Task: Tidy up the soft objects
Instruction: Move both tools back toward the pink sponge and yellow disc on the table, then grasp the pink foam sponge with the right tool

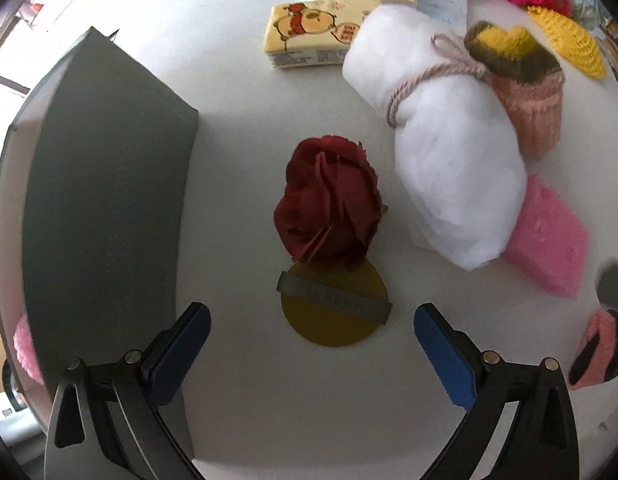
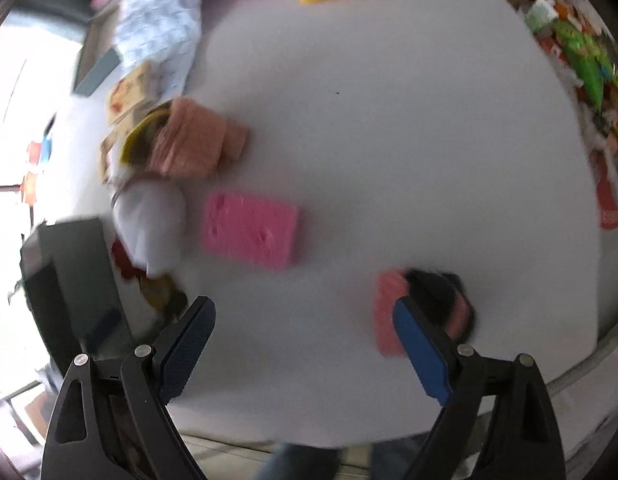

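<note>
A: What is the left wrist camera showing?

B: The left gripper (image 1: 311, 326) is pointing almost straight down at a pale surface (image 1: 229, 184). Its jaws are standing wide apart and holding nothing. Between and just beyond them a mustard round puff (image 1: 335, 312) with a grey strap is lying flat. A dark red fabric rose (image 1: 329, 200) is resting against the puff's far edge. A grey-green box (image 1: 109, 200) is standing to the left, and a white rolled cloth (image 1: 441, 152) tied with pink cord is lying to the right, partly over a pink sponge (image 1: 549, 240).

A: And the right wrist camera?

B: That view is blurring. The right gripper (image 2: 303, 320) is also showing open, empty jaws. A pink and black knitted piece (image 2: 421, 312) is lying just past its right-hand finger, not between the two. The same pink sponge (image 2: 251, 232) is lying farther ahead, left of centre.

A: How should the step be done well?

B: It looks as though each hand is reaching for a soft thing. The left jaws are probably best placed either side of the rose's bulk, closing gently so the petals are not getting crushed and the puff is not dragged along. The right hand would likely need to shift sideways, centring the knitted piece before closing.
</note>
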Demonstrator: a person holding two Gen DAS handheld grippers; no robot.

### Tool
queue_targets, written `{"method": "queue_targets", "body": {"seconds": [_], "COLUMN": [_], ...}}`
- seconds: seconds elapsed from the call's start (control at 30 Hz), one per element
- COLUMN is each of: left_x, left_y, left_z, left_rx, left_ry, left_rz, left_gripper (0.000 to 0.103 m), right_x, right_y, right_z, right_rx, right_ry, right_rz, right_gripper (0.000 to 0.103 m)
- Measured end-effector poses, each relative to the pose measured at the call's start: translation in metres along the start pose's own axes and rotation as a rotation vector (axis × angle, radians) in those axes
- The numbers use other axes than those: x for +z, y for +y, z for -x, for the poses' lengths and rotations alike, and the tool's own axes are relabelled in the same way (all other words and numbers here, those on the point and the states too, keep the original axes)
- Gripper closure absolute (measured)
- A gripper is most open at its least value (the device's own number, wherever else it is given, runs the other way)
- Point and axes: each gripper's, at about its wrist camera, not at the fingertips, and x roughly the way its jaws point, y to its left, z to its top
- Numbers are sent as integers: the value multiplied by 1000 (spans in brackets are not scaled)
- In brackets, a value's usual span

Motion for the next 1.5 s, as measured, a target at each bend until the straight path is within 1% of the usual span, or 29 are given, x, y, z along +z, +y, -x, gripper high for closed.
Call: {"method": "queue_targets", "body": {"seconds": [0.07,0.2,0.33,0.4,0.53,0.63,0.67,0.73,0.8,0.83,0.87,0.9,0.93,0.97,1.0,1.07,1.13,1.17,1.23,1.27,1.3,1.33,1.37,1.4,1.5], "left_x": [-1,-4,-6,-5,-4,-3,-3,-3,-4,-3,-1,0,0,2,5,9,10,8,3,0,-2,-3,-3,-3,-5], "left_y": [1,4,10,16,15,12,11,10,7,7,17,24,24,23,21,19,15,12,3,-1,-3,-3,-3,-3,-4], "left_z": [-1,-2,-6,-9,-9,-8,-8,-8,-8,-8,-14,-14,-14,-15,-16,-16,-15,-15,-13,-12,-12,-12,-12,-12,-15], "left_rx": [-18,-58,-110,-145,-147,-146,-146,-147,-147,-147,-149,-149,-149,-149,-148,-148,-149,-151,-151,-150,-151,-153,-154,-154,-153], "left_ry": [-16,-21,-5,17,18,17,15,16,17,19,21,25,28,31,32,30,30,30,24,13,5,1,-1,0,2], "left_rz": [-1,4,36,59,41,41,41,41,42,43,42,41,41,40,39,36,18,5,-36,-53,-61,-56,-51,-50,-59], "left_gripper": [1,1,0,0,0,0,0,0,0,0,0,0,0,0,0,0,0,0,0,0,0,0,0,0,0], "right_x": [9,20,24,24,24,23,24,26,26,26,25,25,26,33,34,36,37,38,39,39,39,40,41,40,38], "right_y": [4,7,17,25,41,43,44,52,60,60,59,60,57,54,48,35,15,6,-16,-26,-33,-39,-42,-44,-45], "right_z": [-13,-31,-44,-48,-51,-51,-51,-52,-53,-51,-49,-47,-44,-40,-37,-30,-22,-19,-10,-7,-4,-1,2,6,12], "right_rx": [-8,-17,20,19,-17,50,58,27,25,21,8,2,21,58,78,71,34,15,-50,-41,-20,-1,2,5,-8], "right_ry": [11,14,7,4,-8,-9,-8,1,-11,-21,-30,-38,-45,-40,-28,-28,-35,-41,-60,-60,-58,-59,-61,-75,-101], "right_rz": [-40,-112,-151,-139,-82,-92,-92,-60,-24,-11,-4,1,6,10,9,12,25,29,42,44,39,31,28,31,77], "right_gripper": [11,11,11,11,10,9,9,9,9,13,21,26,38,53,58,72,75,75,75,73,69,50,25,20,20]}}
